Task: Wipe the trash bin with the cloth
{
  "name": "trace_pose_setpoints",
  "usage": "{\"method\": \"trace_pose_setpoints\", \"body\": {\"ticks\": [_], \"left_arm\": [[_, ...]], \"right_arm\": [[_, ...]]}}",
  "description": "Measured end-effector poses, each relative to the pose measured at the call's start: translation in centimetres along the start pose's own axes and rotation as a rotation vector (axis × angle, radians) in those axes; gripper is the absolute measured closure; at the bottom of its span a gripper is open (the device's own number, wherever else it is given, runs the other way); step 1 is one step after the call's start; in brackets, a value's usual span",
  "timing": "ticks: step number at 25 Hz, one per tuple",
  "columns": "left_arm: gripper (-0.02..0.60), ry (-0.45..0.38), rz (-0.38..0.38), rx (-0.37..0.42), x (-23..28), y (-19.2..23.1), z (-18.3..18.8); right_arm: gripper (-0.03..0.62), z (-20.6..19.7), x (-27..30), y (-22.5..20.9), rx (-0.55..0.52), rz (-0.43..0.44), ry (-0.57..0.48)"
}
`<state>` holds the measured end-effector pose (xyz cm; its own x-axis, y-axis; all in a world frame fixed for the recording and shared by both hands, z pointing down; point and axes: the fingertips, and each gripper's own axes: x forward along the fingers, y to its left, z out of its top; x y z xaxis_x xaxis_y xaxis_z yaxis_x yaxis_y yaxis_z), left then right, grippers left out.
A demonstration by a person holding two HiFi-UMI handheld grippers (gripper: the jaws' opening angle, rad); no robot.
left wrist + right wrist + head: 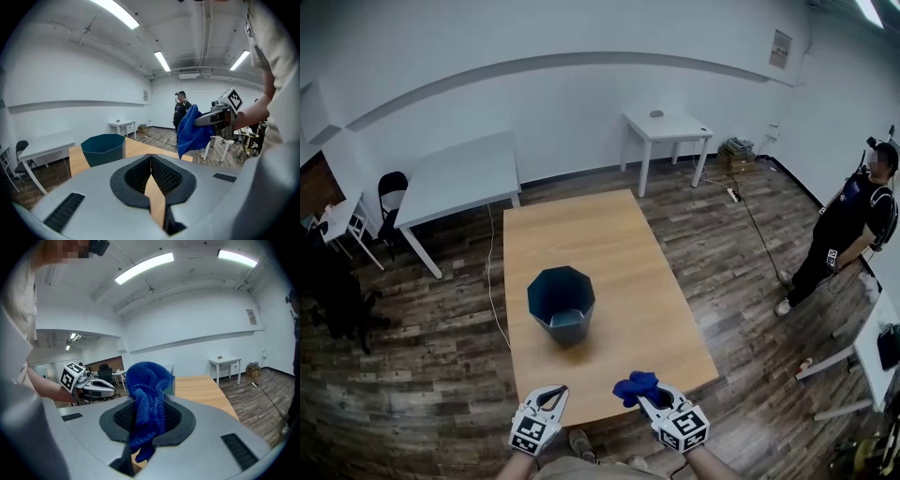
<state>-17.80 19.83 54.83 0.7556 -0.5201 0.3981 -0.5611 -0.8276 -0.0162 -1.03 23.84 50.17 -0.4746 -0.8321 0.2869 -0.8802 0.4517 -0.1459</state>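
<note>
Head view.
A: Where is the trash bin (562, 305) sitting?
B: Mid-frame. We are pinching the soft cloth (635, 386) in the right gripper (647, 399); the closed, empty left gripper (553, 394) could steady its stiff rim.

Open tabletop (581, 234) all around bin (562, 307)

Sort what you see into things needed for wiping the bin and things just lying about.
Needed: trash bin; blue cloth, gripped in the right tool; left tool, shut and empty.
Lying about: large white table; small white table; black chair; floor cable; bystander.
</note>
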Motion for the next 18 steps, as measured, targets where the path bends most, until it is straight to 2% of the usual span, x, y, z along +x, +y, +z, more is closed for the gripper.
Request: {"method": "trace_pose_setpoints", "body": {"ticks": [10, 18], "left_arm": [[0.566, -0.004, -0.071, 0.055, 2.2, 4.9, -0.1], [0.565, 0.055, -0.06, 0.15, 4.1, 7.4, -0.1]], "right_arm": [[0.52, 0.9, 4.9, -0.6, -0.012, -0.066, -0.014], [0.52, 0.9, 8.5, -0.5, -0.01, -0.034, 0.009]]}}
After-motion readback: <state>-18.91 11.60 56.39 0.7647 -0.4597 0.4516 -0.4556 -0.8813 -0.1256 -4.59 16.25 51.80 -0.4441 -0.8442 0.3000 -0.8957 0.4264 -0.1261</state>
